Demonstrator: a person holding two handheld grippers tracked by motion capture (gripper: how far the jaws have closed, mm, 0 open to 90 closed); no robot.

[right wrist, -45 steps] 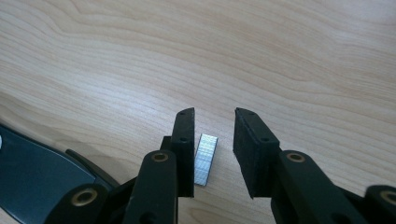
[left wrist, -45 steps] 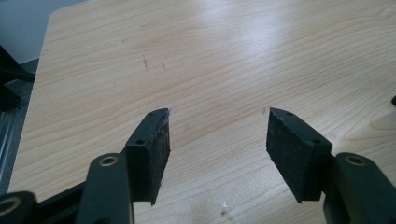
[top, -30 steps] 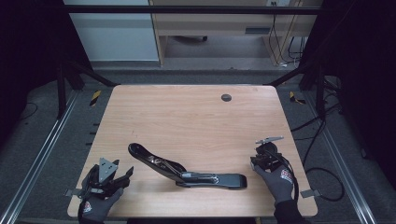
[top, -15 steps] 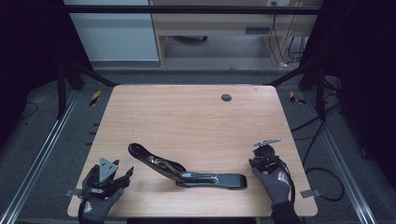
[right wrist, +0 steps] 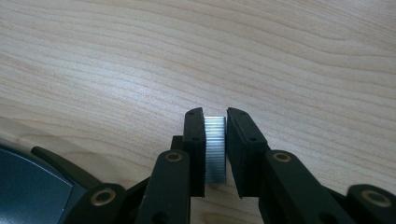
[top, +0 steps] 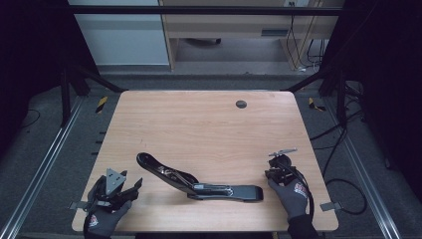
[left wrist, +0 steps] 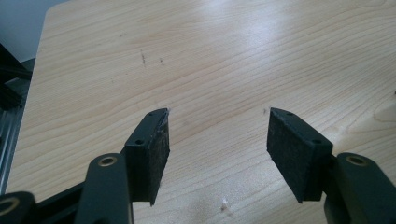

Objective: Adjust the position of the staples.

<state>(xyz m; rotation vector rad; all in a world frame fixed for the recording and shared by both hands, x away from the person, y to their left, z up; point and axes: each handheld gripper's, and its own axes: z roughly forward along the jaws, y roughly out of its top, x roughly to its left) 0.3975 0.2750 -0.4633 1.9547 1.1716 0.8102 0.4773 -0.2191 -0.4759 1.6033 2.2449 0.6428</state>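
A: Biggest first: the pale wood-grain table [top: 199,129]. What lies on it?

B: A long black bent metal bar [top: 199,184], angled like a crank arm, near the front edge between the two hands. Behind it, a small dark round grommet [top: 241,104] set in the tabletop.

A: And the hands?

B: The left gripper [top: 130,186] rests at the front left corner with its jaws spread wide over bare wood, nothing between them. The right gripper [right wrist: 215,140] is at the front right, just beside the bar's near end, and its jaws have just been closing. In the right gripper view they pinch a small silvery ribbed metal cylinder [right wrist: 215,149].

A: Pinched for certain?

B: Both pads appear to touch its sides, though the view is too close to tell whether it stands on the table or is lifted off it.

A: How should that grip be done well?

B: I'd keep the piece centred between the pads and squeeze squarely, since a small round part may roll or pop out if caught off-centre. Firm it up before lifting.

A: How does the piece look?

B: Bright, finely grooved all along, like a toothed pulley or knurled roller; short, and narrower than either pad.
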